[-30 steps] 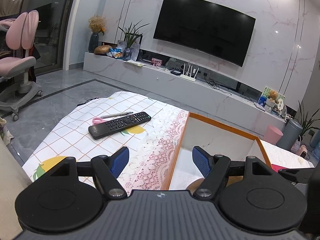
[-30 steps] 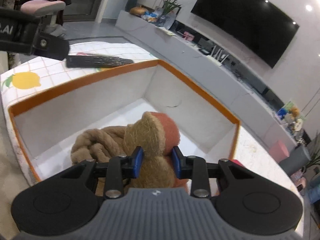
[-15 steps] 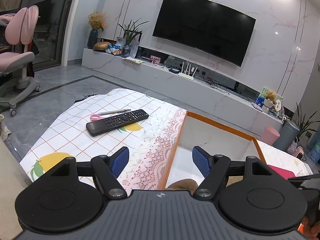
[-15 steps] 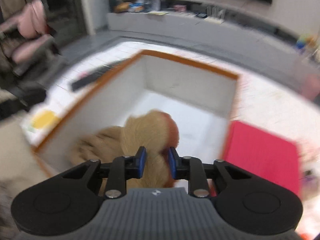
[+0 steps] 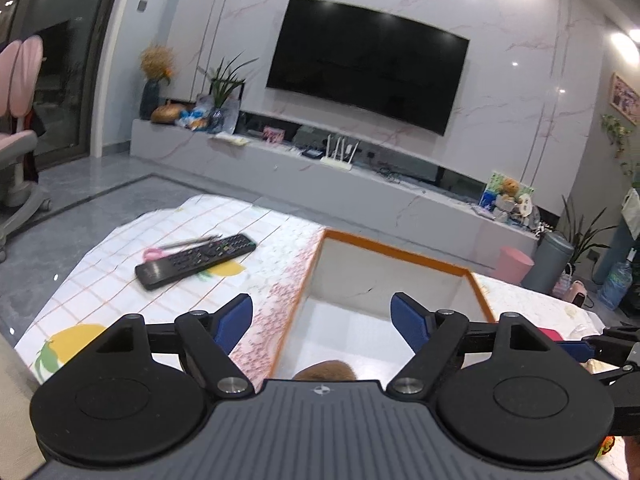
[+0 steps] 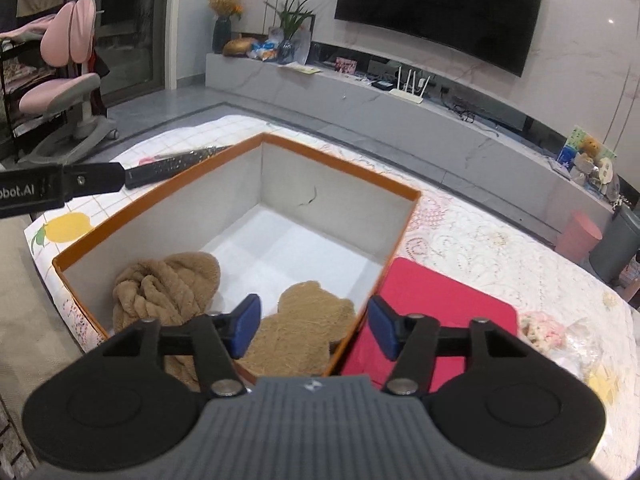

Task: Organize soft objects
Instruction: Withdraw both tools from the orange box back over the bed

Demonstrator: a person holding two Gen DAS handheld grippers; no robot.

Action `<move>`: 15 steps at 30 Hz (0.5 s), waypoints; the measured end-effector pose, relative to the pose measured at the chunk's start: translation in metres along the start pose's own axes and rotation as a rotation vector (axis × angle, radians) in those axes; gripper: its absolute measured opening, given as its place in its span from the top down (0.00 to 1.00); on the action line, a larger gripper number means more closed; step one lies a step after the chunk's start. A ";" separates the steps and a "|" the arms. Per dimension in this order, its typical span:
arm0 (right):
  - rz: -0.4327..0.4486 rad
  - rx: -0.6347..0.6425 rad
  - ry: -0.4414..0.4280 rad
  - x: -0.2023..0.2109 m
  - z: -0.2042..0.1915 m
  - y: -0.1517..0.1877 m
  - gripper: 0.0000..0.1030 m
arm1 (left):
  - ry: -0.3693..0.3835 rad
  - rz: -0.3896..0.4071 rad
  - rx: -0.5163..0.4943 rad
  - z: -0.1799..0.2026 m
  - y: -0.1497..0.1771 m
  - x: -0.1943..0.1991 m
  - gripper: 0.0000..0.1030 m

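Observation:
An open box with an orange rim [image 6: 340, 168] stands on the table. Inside lie a brown teddy bear [image 6: 304, 328] and a knotted brown plush cushion [image 6: 168, 288]. My right gripper [image 6: 314, 326] is open and empty, raised above the box's near right corner, over the bear. My left gripper [image 5: 322, 322] is open and empty above the box's left rim [image 5: 304, 288]; a bit of brown plush [image 5: 326, 370] shows just beyond it. A red cloth [image 6: 436, 308] lies flat right of the box. A pale floral soft item [image 6: 544, 330] lies further right.
A black remote [image 5: 196, 260], pink scissors [image 5: 154, 254] and a pen lie on the patterned tablecloth [image 5: 120, 272] left of the box. The left gripper's finger [image 6: 92, 182] reaches in at the left of the right wrist view. A TV console runs along the far wall.
My right gripper opened and let go of the teddy bear, which now lies in the box. It lifted and drew back. The left gripper shifted slightly and stayed open.

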State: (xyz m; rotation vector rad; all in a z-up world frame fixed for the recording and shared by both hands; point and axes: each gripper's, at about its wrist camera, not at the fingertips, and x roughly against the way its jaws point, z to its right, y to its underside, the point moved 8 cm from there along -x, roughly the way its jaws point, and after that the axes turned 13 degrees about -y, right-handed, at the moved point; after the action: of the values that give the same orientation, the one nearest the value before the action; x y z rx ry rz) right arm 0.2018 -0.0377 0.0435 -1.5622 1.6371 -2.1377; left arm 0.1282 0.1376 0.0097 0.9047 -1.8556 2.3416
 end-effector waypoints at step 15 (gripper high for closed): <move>0.025 0.041 0.090 0.063 0.033 0.021 0.22 | 0.135 0.077 -0.153 0.064 0.007 0.034 0.10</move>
State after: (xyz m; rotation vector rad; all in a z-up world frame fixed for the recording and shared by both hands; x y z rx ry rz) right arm 0.1835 -0.1045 0.0686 -1.4478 1.6170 -2.2449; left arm 0.1244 0.0664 0.0268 0.6541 -2.0144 2.2019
